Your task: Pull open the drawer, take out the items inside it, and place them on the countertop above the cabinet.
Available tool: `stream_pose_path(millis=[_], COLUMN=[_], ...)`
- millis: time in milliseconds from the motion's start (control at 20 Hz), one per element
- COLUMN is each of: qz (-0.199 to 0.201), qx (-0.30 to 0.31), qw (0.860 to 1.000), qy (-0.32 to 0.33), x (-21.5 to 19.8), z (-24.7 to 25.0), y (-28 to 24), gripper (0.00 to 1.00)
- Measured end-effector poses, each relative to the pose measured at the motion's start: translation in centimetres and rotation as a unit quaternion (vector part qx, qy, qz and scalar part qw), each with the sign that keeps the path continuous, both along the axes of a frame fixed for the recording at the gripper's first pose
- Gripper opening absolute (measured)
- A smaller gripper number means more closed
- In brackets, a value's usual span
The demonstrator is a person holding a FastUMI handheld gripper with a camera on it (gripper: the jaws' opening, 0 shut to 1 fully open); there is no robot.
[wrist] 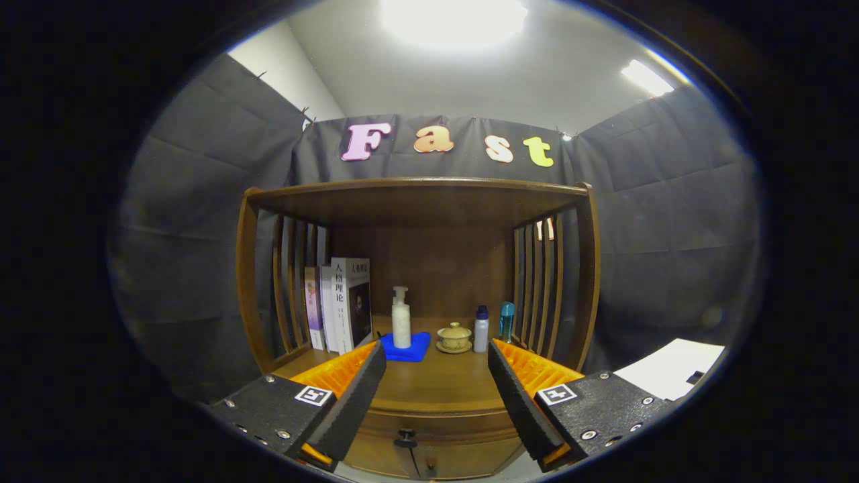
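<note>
My gripper is open, its two black-padded orange fingers spread wide with nothing between them. Below and between the fingers is the wooden cabinet's drawer front with a small dark knob; the drawer looks closed. Just beyond the fingertips lies the wooden countertop of the cabinet. On it stand a white pump bottle on a blue cloth, a tan lidded cup on a saucer, a white bottle with a blue cap and a teal bottle.
Several books stand upright at the countertop's left side. A slatted wooden hutch with a top shelf frames the countertop on both sides. A white surface lies to the right of the cabinet.
</note>
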State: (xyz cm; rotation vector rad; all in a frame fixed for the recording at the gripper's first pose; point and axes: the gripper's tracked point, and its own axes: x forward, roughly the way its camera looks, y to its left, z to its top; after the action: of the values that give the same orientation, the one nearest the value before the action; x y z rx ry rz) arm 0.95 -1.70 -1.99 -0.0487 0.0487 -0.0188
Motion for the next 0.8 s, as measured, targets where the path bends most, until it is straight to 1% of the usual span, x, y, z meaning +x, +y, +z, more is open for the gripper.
stream_pose_path(millis=[200, 300, 350, 500, 650, 800], qz=[-0.014, -0.034, -0.033, -0.012, -0.011, -0.015], qx=[-0.079, -0.094, -0.088, -0.050, -0.026, -0.021], qw=[0.997, 0.995, 0.996, 0.999, 1.000, 1.000], qy=[-0.004, 0.000, -0.001, -0.003, 0.000, 0.005], x=[0.1, 0.2, 0.2, 0.8, 1.4, 2.0], z=[-0.4, -1.3, -1.6, -2.7, -4.2, -6.4], y=[-0.9, -2.3, -2.3, -1.3, -1.1, -1.4], gripper=[0.95, 0.95, 0.95, 0.95, 0.95, 0.95])
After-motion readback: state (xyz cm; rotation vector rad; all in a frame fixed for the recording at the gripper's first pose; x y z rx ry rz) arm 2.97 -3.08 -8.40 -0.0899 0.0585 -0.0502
